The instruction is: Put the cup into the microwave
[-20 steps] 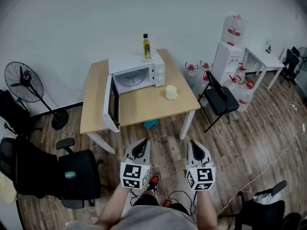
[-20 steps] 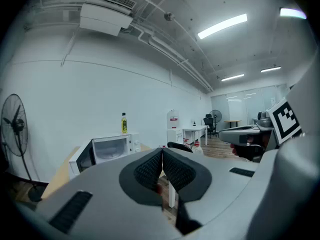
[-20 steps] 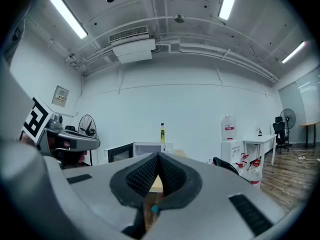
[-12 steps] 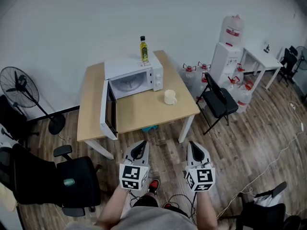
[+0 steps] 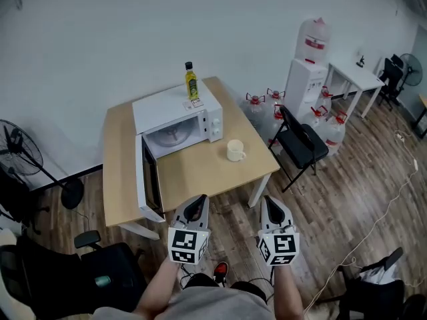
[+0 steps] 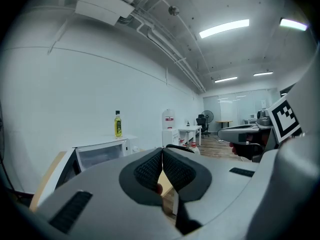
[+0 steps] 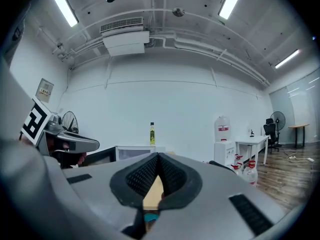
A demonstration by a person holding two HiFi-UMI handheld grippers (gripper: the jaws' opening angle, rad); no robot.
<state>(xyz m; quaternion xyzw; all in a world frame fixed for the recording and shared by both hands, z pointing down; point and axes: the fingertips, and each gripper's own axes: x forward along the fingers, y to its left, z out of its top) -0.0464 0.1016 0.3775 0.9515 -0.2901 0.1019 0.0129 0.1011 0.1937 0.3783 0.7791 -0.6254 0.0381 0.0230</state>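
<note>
A room with a white wall (image 5: 100, 32) and a wooden plank floor (image 5: 347, 199) is seen from above. A light wooden table (image 5: 200, 175) is placed against the wall. On its rear part a white microwave (image 5: 167, 105) is set; its door (image 5: 148, 187) is swung fully open toward the front edge of the table, and the glass plate inside is visible. A black folding chair (image 5: 301, 144) is placed just beside the right side of the table, and a black office chair (image 5: 100, 279) is seen at the lower left. A white water dispenser (image 5: 305, 85) with a big bottle on top is placed by the wall, and several water jugs (image 5: 253, 105) with red caps are stood on the floor around it. A standing fan (image 5: 15, 153) is seen at the far left.

The left gripper (image 5: 197, 200) and the right gripper (image 5: 269, 200) are held side by side in front of the table, well apart from it. The jaws of both are pressed together and nothing is gripped.

The cream cup (image 5: 234, 151) is stood upright on the table, to the right of the open microwave front, handle to the right.

A bottle (image 5: 191, 82) of yellow oil is stood on the microwave. Its label and the red label on the dispenser bottle are too small to be read.
</note>
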